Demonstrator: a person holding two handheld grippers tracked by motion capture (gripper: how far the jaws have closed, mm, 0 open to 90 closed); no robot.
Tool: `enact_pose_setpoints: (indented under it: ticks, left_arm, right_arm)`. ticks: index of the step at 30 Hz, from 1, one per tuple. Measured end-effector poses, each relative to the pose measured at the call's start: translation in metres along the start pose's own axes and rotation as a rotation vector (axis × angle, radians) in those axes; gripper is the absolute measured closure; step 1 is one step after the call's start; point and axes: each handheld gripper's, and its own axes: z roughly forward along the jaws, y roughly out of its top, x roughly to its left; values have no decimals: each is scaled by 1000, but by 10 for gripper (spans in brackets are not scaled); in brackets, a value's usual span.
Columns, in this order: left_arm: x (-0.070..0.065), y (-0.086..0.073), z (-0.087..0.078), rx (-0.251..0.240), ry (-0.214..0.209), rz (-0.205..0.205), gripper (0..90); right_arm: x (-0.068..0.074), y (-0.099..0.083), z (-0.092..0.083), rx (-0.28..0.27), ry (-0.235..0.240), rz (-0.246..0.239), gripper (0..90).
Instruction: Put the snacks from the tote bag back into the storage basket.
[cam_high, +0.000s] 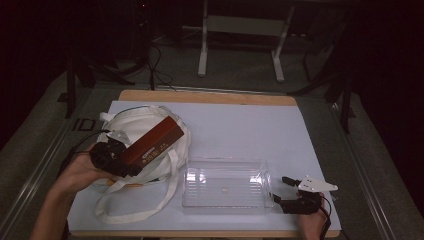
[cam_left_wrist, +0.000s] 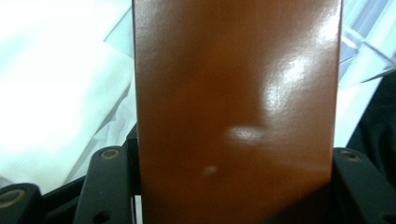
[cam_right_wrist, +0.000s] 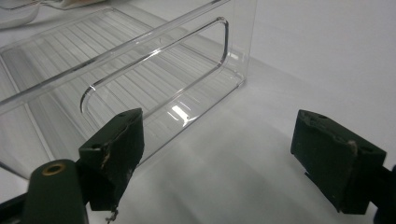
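A long brown box is held tilted above a white cloth bag at the table's left. My left gripper is shut on the box's near end. In the left gripper view the glossy brown box stands between the two black jaws, pressed on both sides. A clear plastic bin sits empty in the middle front of the table. My right gripper rests open on the table just right of the bin. Its pads are apart, with the bin's handle wall ahead and to the left.
The white sheet covers the wooden table. The bag's long straps loop toward the front edge, left of the bin. A metal frame stand is on the floor beyond the table.
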Motion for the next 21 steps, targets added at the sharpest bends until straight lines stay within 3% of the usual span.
enact_pose_setpoints:
  ticks: [21]
  left_arm:
    - [-23, 17, -1, 19, 4, 128, 434]
  right_arm:
    - [0, 0, 0, 0, 2, 1, 171]
